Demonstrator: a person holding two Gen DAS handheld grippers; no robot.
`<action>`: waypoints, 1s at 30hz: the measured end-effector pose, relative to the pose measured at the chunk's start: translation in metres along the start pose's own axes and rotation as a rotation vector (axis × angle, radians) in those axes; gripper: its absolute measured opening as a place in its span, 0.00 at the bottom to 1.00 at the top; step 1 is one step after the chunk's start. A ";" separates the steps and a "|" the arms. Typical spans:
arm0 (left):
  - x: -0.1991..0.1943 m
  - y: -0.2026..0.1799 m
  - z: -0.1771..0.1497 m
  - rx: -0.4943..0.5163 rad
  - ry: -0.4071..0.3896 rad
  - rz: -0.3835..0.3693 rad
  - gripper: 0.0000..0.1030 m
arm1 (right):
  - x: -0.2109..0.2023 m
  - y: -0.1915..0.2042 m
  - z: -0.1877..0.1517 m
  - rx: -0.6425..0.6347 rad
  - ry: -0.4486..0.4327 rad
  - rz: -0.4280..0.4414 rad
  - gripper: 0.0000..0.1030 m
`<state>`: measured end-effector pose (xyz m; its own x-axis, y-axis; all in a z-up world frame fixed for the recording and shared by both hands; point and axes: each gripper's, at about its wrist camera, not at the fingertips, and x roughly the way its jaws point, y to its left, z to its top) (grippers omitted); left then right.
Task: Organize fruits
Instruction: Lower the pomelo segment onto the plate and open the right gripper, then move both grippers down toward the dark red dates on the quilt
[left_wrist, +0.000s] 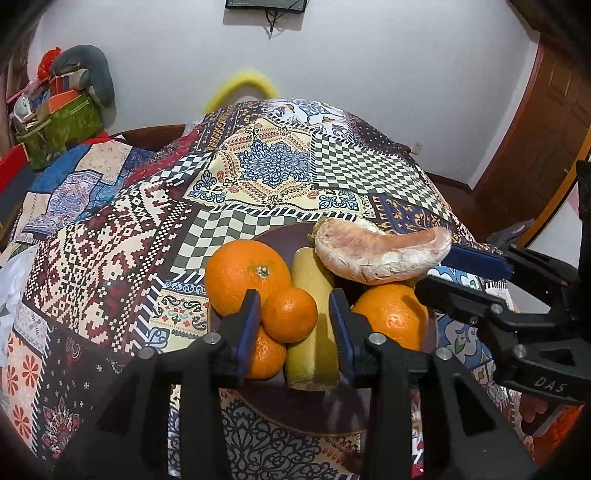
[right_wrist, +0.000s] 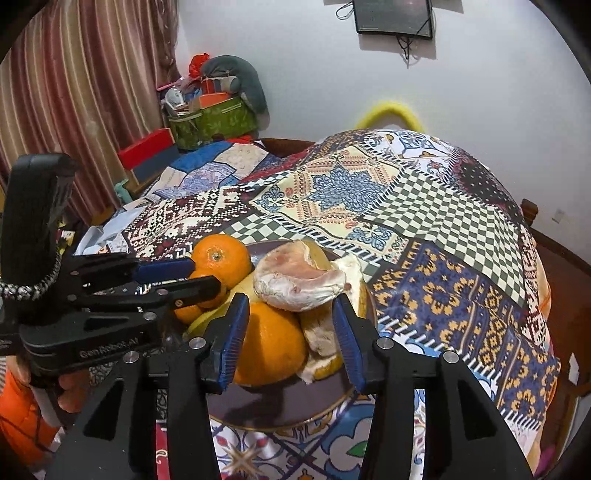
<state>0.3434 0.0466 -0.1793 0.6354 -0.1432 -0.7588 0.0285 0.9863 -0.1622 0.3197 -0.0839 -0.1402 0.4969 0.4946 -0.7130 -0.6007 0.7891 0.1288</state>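
Observation:
A dark plate (left_wrist: 317, 413) on the patterned cloth holds the fruit. In the left wrist view a big orange (left_wrist: 243, 277), a small mandarin (left_wrist: 290, 314), another mandarin (left_wrist: 264, 356), a yellow banana-like piece (left_wrist: 314, 332), a second orange (left_wrist: 391, 317) and a peeled pomelo segment (left_wrist: 380, 254) lie on it. My left gripper (left_wrist: 295, 328) is open, its jaws on either side of the small mandarin and the yellow piece. My right gripper (right_wrist: 291, 332) is open over the orange (right_wrist: 273, 343) and pomelo peel (right_wrist: 321, 332), below the pomelo segment (right_wrist: 299, 280). The plate's rim (right_wrist: 280, 417) shows in front.
The patchwork tablecloth (left_wrist: 266, 170) covers the table. A green box of clutter (left_wrist: 59, 125) stands far left by a curtain (right_wrist: 74, 92). A wooden door (left_wrist: 546, 140) is at the right. Each gripper shows in the other's view: the right gripper (left_wrist: 476, 269) and the left gripper (right_wrist: 184, 277).

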 end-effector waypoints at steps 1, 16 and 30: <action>-0.002 -0.001 0.000 0.002 -0.003 0.003 0.39 | -0.002 0.000 -0.001 0.003 -0.002 -0.005 0.48; -0.066 -0.017 -0.004 0.030 -0.075 0.012 0.43 | -0.049 0.018 -0.011 -0.011 -0.057 -0.044 0.50; -0.140 -0.040 -0.026 0.090 -0.195 0.048 0.52 | -0.093 0.038 -0.028 0.005 -0.101 -0.075 0.51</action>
<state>0.2330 0.0249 -0.0827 0.7746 -0.0859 -0.6266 0.0575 0.9962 -0.0655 0.2331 -0.1098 -0.0884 0.6010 0.4686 -0.6474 -0.5569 0.8266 0.0813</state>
